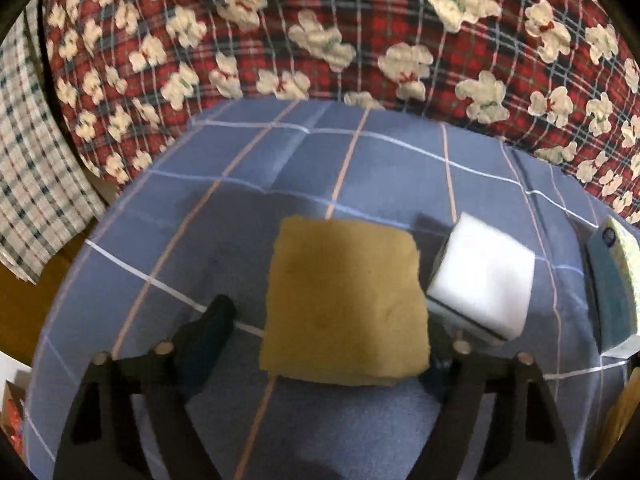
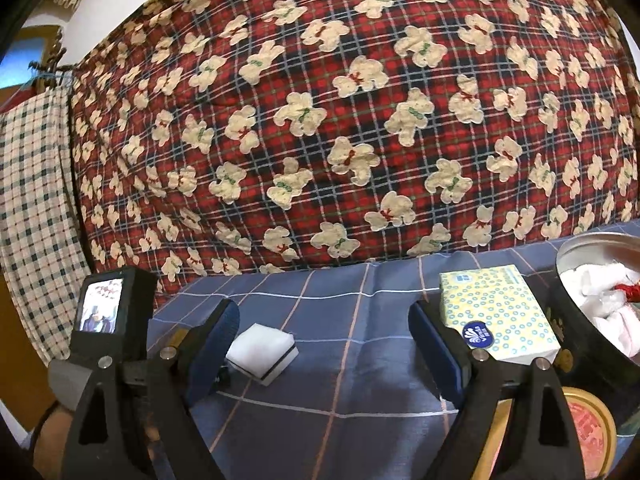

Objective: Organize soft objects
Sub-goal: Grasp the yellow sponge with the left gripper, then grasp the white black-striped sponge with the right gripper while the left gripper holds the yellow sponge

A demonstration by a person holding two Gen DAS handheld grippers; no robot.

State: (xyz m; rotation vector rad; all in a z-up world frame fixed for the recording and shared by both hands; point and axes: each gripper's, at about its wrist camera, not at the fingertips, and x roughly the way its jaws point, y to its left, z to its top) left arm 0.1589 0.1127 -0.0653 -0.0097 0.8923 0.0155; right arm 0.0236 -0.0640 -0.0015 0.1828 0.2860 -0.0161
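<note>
Sponge between left tongs (perhaps touching)

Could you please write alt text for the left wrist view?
The open left gripper straddles a flat tan sponge cloth lying on a blue checked bedsheet. A white sponge block sits just right of it, before a red plaid bear-print quilt.

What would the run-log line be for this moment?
left gripper: open, around tan cloth | right gripper: open, empty | white sponge: on blue cloth
</note>
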